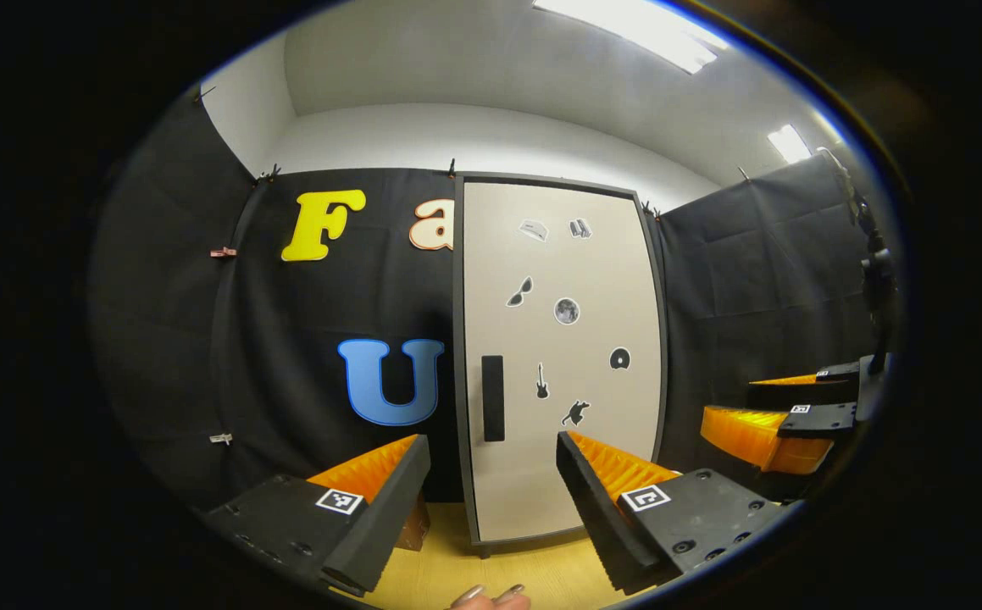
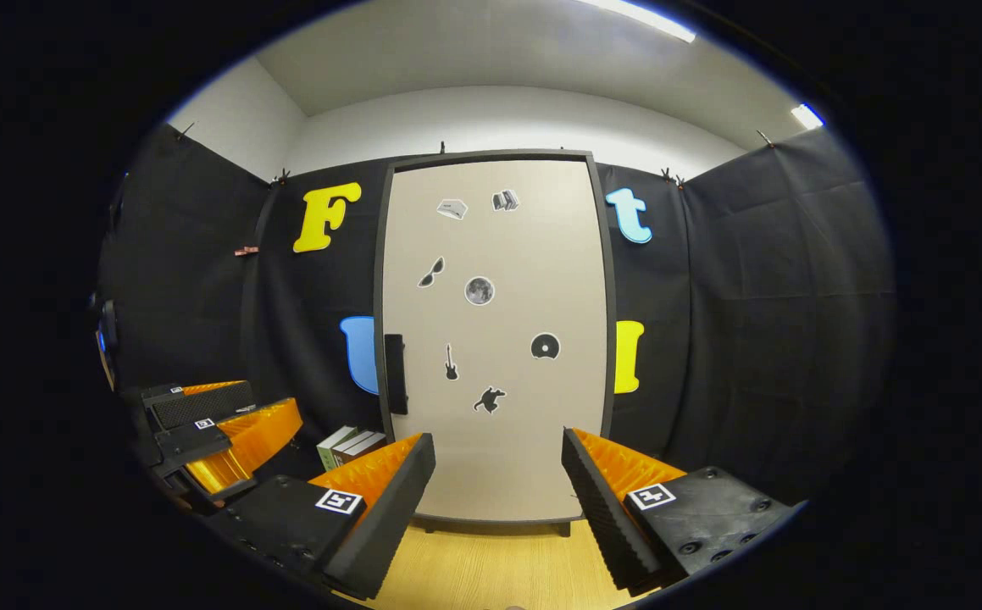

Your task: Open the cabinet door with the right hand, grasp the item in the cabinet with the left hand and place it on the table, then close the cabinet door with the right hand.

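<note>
A tall beige cabinet (image 1: pixel 563 356) (image 2: pixel 495 339) with a dark frame stands on the wooden table against the booth wall. Its door is shut, with several small dark stickers on it and a black handle (image 1: pixel 492 398) (image 2: pixel 395 374) at its left edge. My left gripper (image 1: pixel 493 500) is open, held back from the door with the handle between its fingers' lines. My right gripper (image 2: pixel 497 496) is open too, facing the door's lower middle at a distance. In the left gripper view the right gripper (image 1: pixel 783 415) hangs at the far right. The cabinet's contents are hidden.
A few books (image 2: pixel 351 446) stand on the table left of the cabinet. The left gripper (image 2: pixel 202 428) hangs at the lower left of the right gripper view. Fingertips of a hand (image 1: pixel 491 596) peek in at the bottom edge. The light wooden tabletop (image 2: pixel 491 563) stretches before the cabinet.
</note>
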